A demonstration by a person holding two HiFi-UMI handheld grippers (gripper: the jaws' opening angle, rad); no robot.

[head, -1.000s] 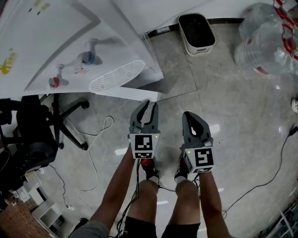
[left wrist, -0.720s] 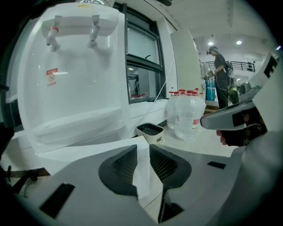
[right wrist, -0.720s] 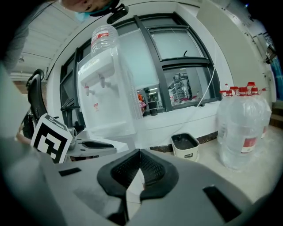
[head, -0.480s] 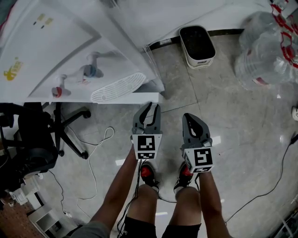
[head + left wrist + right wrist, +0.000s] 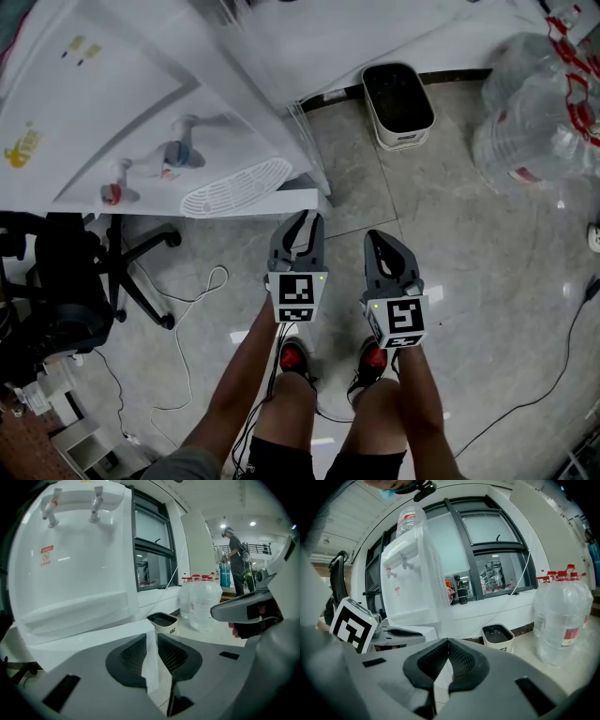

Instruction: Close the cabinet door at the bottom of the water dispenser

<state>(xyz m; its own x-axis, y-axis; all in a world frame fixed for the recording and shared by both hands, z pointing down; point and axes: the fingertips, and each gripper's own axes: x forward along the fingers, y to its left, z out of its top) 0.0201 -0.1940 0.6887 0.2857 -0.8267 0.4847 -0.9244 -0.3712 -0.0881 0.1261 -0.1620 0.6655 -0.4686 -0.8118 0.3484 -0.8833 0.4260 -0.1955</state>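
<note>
The left gripper (image 5: 151,637) has its jaws part-way apart after just narrowing, grasping nothing. Only the corner edge of the cabinet door (image 5: 281,199) shows through the gap, just ahead of the tips, and the right gripper (image 5: 447,640) is clenched and empty. The door runs as a white band under the water dispenser (image 5: 141,103), centre-left in the head view, so the push is probably best made square on its face near that edge, steadily until flush.
</note>
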